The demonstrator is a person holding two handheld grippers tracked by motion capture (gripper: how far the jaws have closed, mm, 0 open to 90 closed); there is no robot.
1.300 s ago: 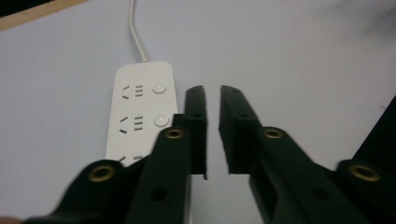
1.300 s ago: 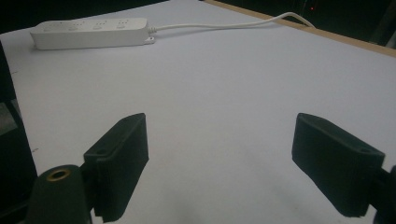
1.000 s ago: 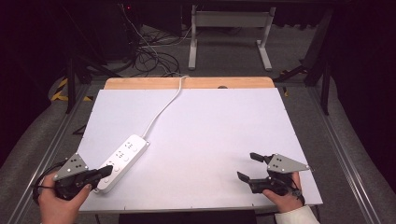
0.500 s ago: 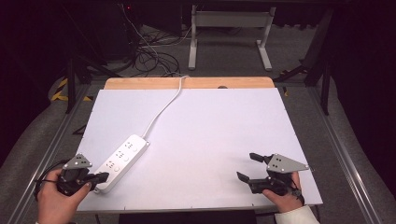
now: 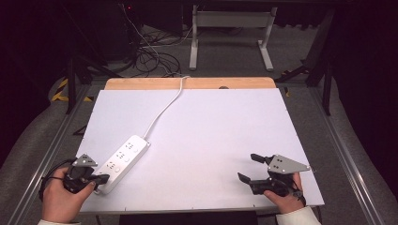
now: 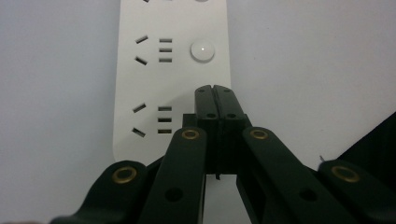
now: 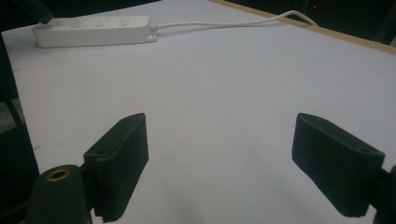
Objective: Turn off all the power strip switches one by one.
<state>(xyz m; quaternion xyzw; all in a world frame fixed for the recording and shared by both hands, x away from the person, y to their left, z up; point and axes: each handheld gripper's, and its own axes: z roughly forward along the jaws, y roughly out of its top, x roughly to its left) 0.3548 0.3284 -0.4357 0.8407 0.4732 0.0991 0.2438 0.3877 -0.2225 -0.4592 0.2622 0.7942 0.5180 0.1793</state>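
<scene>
The left gripper [image 6: 215, 88] has its jaws clenched together with nothing between them, the tips over the near end of the power strip [image 5: 123, 160] at the surface's [image 5: 211, 140] near-left corner. It looks set to press the nearest switch button, which the jaws hide. The right gripper [image 5: 248, 167] rests released at near right. The cord [image 5: 162, 110] runs off the far edge, plug unseen.

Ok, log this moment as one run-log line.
left gripper: jaws shut, tips over power strip near end button | right gripper: jaws open, empty, on table
</scene>
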